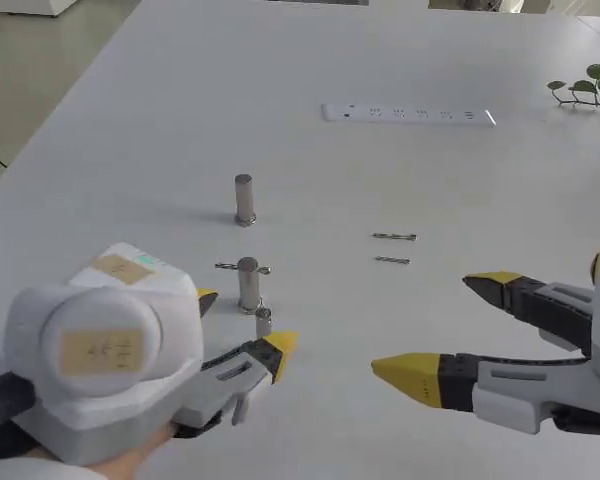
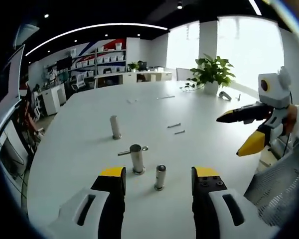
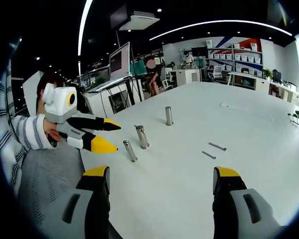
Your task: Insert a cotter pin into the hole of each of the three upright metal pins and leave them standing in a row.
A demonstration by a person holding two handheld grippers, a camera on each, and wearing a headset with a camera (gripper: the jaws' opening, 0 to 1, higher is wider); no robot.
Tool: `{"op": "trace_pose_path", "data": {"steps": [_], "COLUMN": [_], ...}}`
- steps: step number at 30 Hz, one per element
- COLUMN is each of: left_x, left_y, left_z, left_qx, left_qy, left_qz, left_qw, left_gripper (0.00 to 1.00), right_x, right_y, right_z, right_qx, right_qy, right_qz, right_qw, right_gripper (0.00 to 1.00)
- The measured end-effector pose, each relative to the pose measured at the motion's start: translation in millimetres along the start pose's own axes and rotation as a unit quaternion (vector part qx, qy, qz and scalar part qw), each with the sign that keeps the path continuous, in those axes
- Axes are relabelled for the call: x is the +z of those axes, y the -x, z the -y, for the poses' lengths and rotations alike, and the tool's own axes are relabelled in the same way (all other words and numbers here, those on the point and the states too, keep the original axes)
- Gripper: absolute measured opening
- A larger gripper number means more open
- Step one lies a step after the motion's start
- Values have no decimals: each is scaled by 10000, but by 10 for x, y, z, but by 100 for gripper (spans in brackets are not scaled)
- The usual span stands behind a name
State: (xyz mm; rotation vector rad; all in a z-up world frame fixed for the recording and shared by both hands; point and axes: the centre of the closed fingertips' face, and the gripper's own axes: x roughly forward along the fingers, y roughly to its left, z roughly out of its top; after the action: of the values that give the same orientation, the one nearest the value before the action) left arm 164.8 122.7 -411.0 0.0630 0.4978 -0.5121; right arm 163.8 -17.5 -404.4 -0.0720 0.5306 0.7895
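Left gripper view: my open left gripper (image 2: pixel 158 172) is bracketing nearest silver metal pin (image 2: pixel 160 180), to brace it.
Right gripper (image 1: pixel 422 325): hovering open, empty, for thin cotter pins (image 1: pixel 393 237).

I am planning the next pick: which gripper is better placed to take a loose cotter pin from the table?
Right. The right gripper is open on the side where the two loose cotter pins lie; the left gripper hovers by the nearest metal pin, farther away.
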Motion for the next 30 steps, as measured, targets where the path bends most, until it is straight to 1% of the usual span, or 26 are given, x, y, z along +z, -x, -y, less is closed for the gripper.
{"op": "trace_pose_path", "data": {"steps": [1,2,3,4,5,6,7,8,9,11,12,13,15,17,19,20,22,23,24,25,26,28,30], "left_x": [42,64,95,147,188,230,294,313,313,303,283,262,226,212,194,171,157,157,165,175,172,149,109], "left_y": [45,74,94,126,155,183,223,251,276,297,303,305,315,321,333,346,360,369,387,394,405,421,437], "left_z": [-10,-21,-18,5,12,8,21,12,9,12,13,-2,-15,-46,-47,-37,-49,-59,-55,-53,-54,-60,-60], "left_qx": [-79,-123,-219,-422,-522,-578,-719,-746,-828,-953,-1049,-1083,-1145,-1164,-1251,-1334,-1356,-1382,-1482,-1537,-1593,-1684,-1743], "left_qy": [-1,10,178,199,180,244,107,53,-15,-31,-63,-94,-169,-159,-140,-191,-352,-353,-308,-221,-157,-151,-236], "left_qz": [105,161,234,339,427,502,635,648,611,569,542,531,474,467,419,349,315,324,366,409,409,369,285], "left_qw": [9999,9998,9993,9983,9976,9968,9953,9951,9947,9938,9930,9927,9921,9920,9912,9903,9896,9892,9878,9870,9863,9849,9840], "left_gripper": [53,53,55,57,62,66,68,72,75,82,85,87,88,89,92,91,91,91,91,91,91,93,94], "right_x": [8,17,20,22,25,28,31,32,33,35,42,50,66,84,99,104,108,111,115,120,126,150,179], "right_y": [6,15,21,29,34,43,47,52,59,67,74,79,90,100,110,115,121,122,125,124,123,113,102], "right_z": [14,31,44,60,72,88,99,110,125,146,162,179,208,227,245,260,288,299,318,330,339,368,391], "right_qx": [-12,-31,-42,-61,-71,-90,-106,-121,-136,-153,-169,-187,-226,-249,-271,-288,-322,-336,-365,-377,-381,-388,-385], "right_qy": [12,49,60,83,92,92,94,94,93,102,113,122,155,172,192,211,248,264,287,298,305,361,460], "right_qz": [-2,-5,-14,-25,-32,-34,-36,-43,-52,-63,-62,-68,-82,-85,-88,-103,-141,-156,-178,-188,-199,-247,-304], "right_qw": [10000,10000,10000,9999,9999,9999,9999,9999,9999,9998,9998,9997,9996,9995,9994,9993,9991,9990,9988,9987,9986,9983,9977], "right_gripper": [84,84,84,84,84,84,84,84,84,84,84,84,84,84,84,84,84,84,84,84,84,83,83]}}
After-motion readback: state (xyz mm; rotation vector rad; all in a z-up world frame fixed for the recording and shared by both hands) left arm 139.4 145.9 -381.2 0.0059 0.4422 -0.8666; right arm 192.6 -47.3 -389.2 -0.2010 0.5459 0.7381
